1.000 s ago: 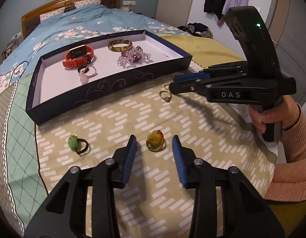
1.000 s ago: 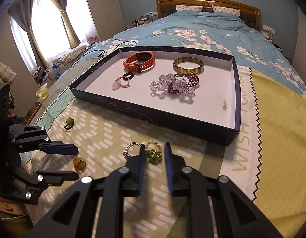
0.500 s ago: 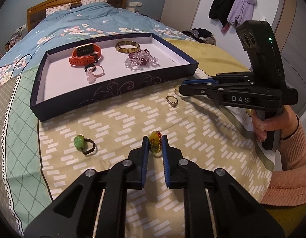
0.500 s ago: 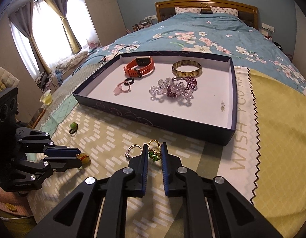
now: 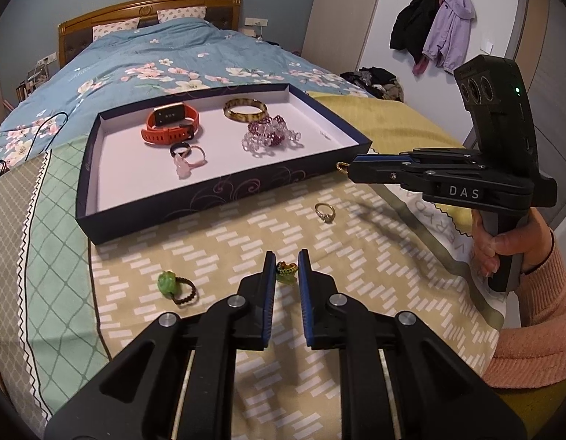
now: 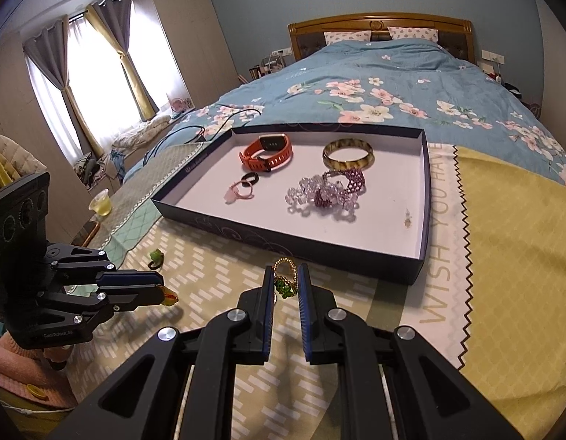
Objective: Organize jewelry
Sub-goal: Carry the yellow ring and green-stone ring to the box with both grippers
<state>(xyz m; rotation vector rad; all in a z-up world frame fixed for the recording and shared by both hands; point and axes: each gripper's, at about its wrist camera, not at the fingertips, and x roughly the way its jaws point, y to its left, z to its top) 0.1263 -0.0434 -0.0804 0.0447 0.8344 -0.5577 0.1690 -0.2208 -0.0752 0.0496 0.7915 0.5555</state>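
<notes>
A second ago both of your jaws stood apart around their rings; now each pair has closed and lifted. Your left gripper (image 5: 286,269) pinches the yellow-stoned ring (image 5: 286,270) between its blue pads, and from the right wrist view that ring (image 6: 169,296) hangs clear of the patterned cloth (image 6: 217,275) with its shadow beneath. Your right gripper (image 6: 286,286) is clamped on the green-stoned gold ring (image 6: 285,286), whose wire loop pokes out past the tips, just short of the near wall of the jewelry tray (image 6: 301,245). So both pickups look done, and what remains, I'd judge, is carrying each over that wall and letting go on the white floor beside the pink ring (image 5: 189,163) and the black ring (image 5: 180,149), away from the orange watch (image 5: 171,124), the bangle (image 5: 245,109) and the bead bracelets (image 5: 270,135). The right ring is the closer one; lift it higher first, since the wall could catch the loop. Two pieces stay on the cloth: the silver ring (image 5: 324,212) and the green bead ring (image 5: 175,286).
</notes>
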